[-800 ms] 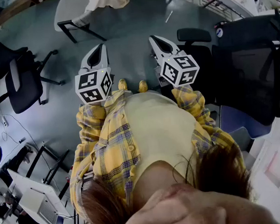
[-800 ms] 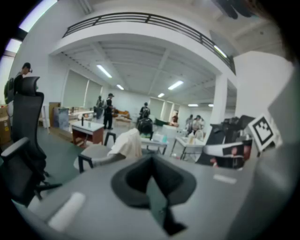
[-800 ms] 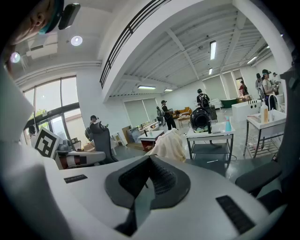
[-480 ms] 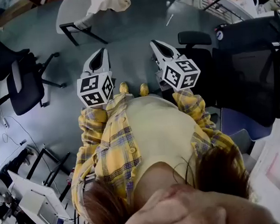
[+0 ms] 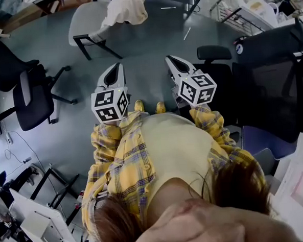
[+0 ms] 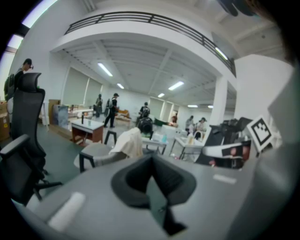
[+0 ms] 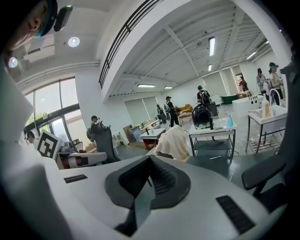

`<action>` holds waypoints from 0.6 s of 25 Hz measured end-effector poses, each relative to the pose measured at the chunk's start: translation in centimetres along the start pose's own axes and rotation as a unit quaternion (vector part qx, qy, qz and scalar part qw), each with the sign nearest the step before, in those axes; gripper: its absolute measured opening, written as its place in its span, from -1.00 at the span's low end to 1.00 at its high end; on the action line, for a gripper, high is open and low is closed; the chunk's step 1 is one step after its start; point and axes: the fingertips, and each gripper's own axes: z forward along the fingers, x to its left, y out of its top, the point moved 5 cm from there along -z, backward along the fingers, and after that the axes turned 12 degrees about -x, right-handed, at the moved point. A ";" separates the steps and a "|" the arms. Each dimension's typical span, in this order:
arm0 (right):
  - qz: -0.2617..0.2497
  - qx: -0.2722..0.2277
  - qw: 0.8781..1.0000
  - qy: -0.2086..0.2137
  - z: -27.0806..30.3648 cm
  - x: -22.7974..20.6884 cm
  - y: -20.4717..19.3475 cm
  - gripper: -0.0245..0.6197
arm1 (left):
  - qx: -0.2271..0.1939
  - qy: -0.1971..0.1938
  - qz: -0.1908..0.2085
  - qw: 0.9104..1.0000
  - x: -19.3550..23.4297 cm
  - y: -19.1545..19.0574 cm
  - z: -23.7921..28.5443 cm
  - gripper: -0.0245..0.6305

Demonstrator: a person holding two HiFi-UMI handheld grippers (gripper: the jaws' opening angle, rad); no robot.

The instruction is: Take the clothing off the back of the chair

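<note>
**Clothing on the chair, both grippers empty and well short of it**

The clothing, a pale cream piece, hung over the top edge of the back of the grey chair, well ahead of the person. The left gripper and the right gripper were both held out towards it. Each had its jaws pressed together, with nothing between them.

Judgement: the approach comes first. The jaws should be spread before arrival. It would be best to pinch the cloth at the top edge of the chair back, one gripper near each end of the drape. It should then be lifted up and clear, not dragged sideways, since a loose fold may slip.

Around: a black office chair stood off to the left. A second black chair stood close beside the right gripper and is likely the nearest snag. The floor between the person and the chair lay open. Beyond the chair stood a table bearing a dark helmet. People stood far back.
</note>
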 end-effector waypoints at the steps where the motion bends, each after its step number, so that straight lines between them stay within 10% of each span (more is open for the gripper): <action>1: 0.000 0.000 1.000 0.000 0.2 0.2 -0.1 -0.88 | 0.000 -0.001 0.001 1.000 0.2 0.1 0.0 -0.91; 15: -0.003 0.013 1.000 0.005 5.0 3.3 -1.2 -0.88 | 0.001 -0.001 0.008 1.000 5.3 0.9 -0.4 -0.91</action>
